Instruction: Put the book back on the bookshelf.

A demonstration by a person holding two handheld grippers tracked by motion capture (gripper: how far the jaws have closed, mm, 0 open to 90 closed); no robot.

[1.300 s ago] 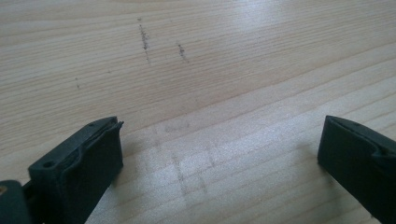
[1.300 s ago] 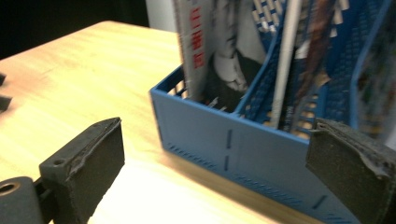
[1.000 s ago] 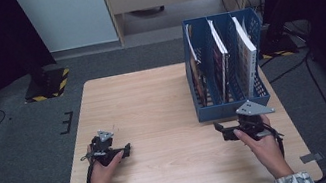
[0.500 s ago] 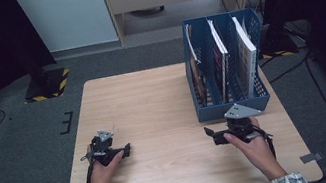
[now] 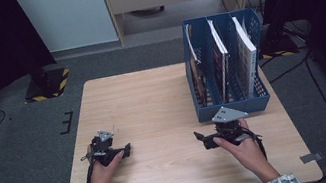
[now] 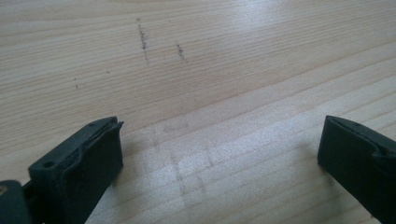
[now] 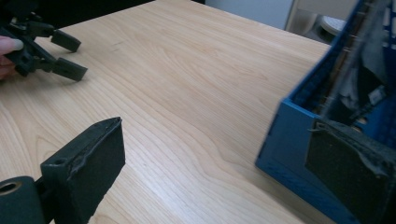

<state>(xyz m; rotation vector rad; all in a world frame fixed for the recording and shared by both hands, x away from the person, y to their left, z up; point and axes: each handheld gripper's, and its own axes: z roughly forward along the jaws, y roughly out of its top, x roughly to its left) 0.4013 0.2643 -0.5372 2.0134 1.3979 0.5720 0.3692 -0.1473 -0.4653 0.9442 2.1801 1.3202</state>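
Near the front edge of the pale, straight-grained wooden table (image 5: 152, 98), the left gripper (image 6: 219, 154) rests with its blocky black jaws spread wide over bare wood. At the near right, the right gripper (image 7: 224, 163) holds its rough-padded jaws apart and empty, just beside the blue slotted plastic file rack (image 5: 232, 107), whose upright books (image 5: 245, 51) fill its compartments.

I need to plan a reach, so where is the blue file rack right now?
In the high view, the blue file rack stands on the table's far right part, just beyond the right gripper.
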